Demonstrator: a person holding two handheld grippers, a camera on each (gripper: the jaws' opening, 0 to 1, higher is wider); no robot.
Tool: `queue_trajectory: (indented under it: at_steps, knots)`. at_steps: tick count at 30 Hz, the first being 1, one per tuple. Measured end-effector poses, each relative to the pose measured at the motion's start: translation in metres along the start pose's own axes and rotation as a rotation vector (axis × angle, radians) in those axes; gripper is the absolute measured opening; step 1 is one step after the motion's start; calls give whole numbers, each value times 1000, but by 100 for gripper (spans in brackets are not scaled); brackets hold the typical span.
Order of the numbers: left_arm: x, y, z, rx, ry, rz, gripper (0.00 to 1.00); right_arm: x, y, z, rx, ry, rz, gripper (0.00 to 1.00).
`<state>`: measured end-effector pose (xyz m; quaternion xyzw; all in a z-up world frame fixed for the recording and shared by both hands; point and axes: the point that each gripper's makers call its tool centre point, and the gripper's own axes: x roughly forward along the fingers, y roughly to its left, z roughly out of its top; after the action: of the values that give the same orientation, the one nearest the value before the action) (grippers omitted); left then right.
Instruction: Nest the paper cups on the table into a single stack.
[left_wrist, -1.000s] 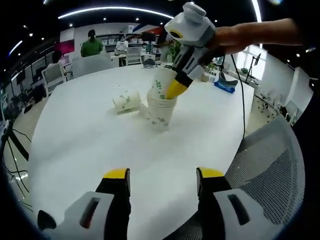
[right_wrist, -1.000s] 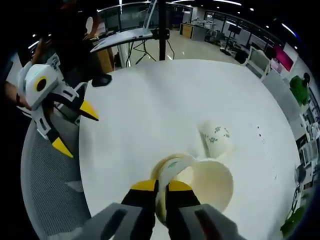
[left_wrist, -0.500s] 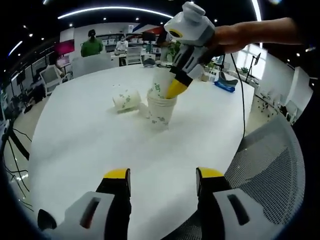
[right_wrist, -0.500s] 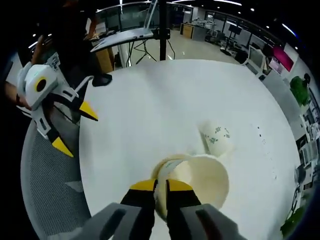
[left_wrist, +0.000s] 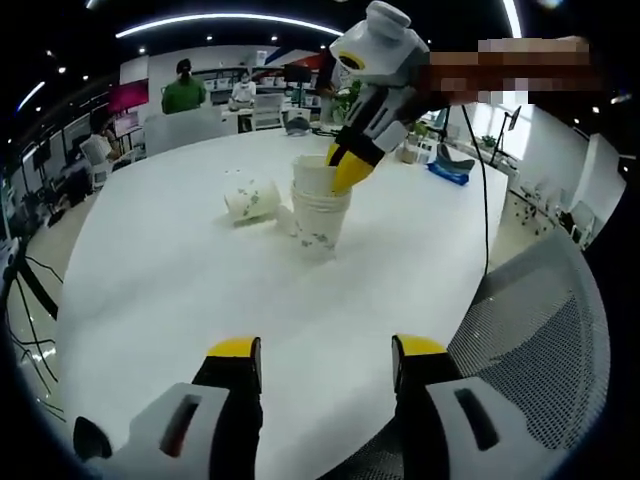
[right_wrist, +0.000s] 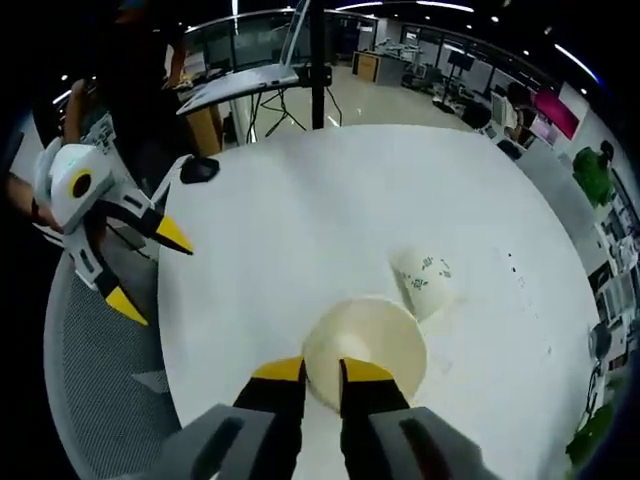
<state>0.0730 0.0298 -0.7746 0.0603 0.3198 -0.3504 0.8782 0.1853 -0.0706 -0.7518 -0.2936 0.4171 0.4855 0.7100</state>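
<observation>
White paper cups (left_wrist: 320, 205) (green-printed, tapered) stand nested; right gripper (right_wrist: 320, 372) pinches the rim, left gripper (left_wrist: 325, 350) gapes.

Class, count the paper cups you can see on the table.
3: an upright cup, a cup nested in it held by the right tongs, and one lying sideways beside them.

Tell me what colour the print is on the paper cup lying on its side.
Green on white, clearest on the tipped cup in the left gripper view.

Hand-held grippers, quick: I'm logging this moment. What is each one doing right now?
Left hand-held gripper: open, holding nothing, above the table.
Right hand-held gripper: shut on the rim of the upper cup, which sits in the standing cup.
</observation>
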Motion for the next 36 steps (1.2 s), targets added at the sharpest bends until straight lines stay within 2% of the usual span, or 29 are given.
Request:
queue_trajectory:
  at_steps: [9, 12, 15, 19, 25, 27, 30, 36]
  knots:
    - [1, -1, 0, 6, -1, -6, 51, -16, -5, 0, 12, -44, -30, 19]
    - [2, 0, 0, 5, -4, -8, 51, -26, -3, 7, 56, -107, -20, 22]
    - [2, -1, 0, 4, -6, -9, 50, -36, -4, 6, 62, -135, -42, 24]
    - [3, -1, -2, -1, -7, -13, 50, -47, -10, 1, 65, -172, -69, 33]
    - [2, -3, -1, 0, -7, -16, 50, -52, -25, -11, 107, -195, -107, 38]
    - [2, -3, -1, -1, -8, -17, 50, -54, -22, -13, 175, -226, -117, 40]
    - [2, -2, -2, -7, -9, -15, 50, -56, -34, -19, 276, -267, -143, 41]
    - [2, -2, -3, -14, -9, -12, 49, -62, -48, -26, 446, -352, -142, 40]
